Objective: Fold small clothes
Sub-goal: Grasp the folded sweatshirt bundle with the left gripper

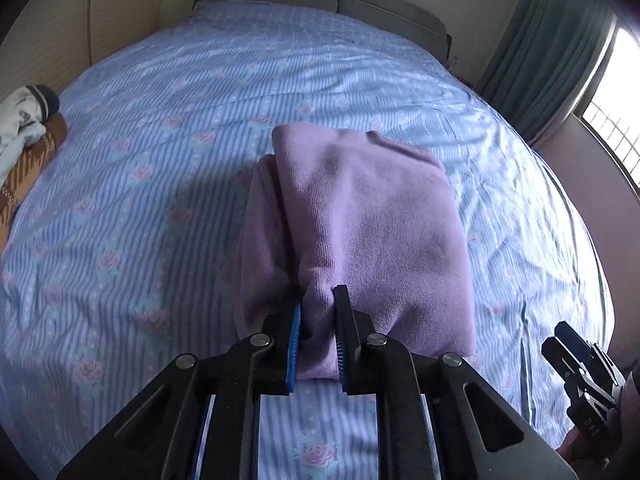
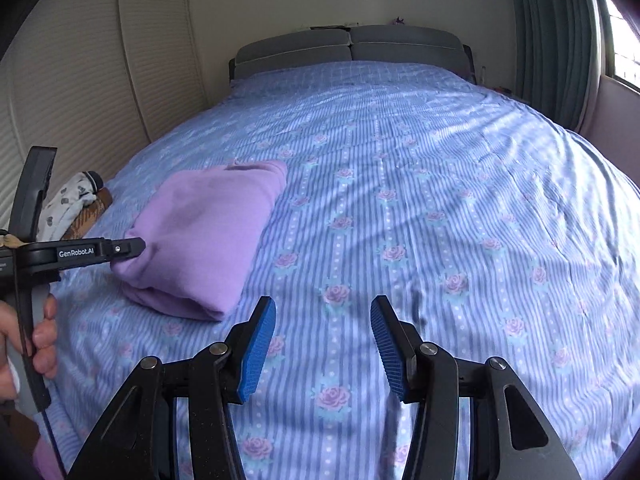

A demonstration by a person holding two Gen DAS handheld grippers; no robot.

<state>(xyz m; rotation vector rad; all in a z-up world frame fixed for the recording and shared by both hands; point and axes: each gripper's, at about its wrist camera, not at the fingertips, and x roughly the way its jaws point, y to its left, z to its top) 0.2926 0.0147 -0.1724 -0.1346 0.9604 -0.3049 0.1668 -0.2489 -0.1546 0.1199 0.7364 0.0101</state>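
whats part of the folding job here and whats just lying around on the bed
Part of the job:
- folded purple garment, pinched at its near edge
- left gripper, shut on it
- right gripper, open and empty over the sheet

Just lying about:
- white printed garment at the bed's left edge, possibly next in line
- brown patterned cloth under it
- grey headboard cushions
- curtain

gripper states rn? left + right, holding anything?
Left gripper: shut on the near edge of the folded purple garment.
Right gripper: open, empty, over the bed sheet.
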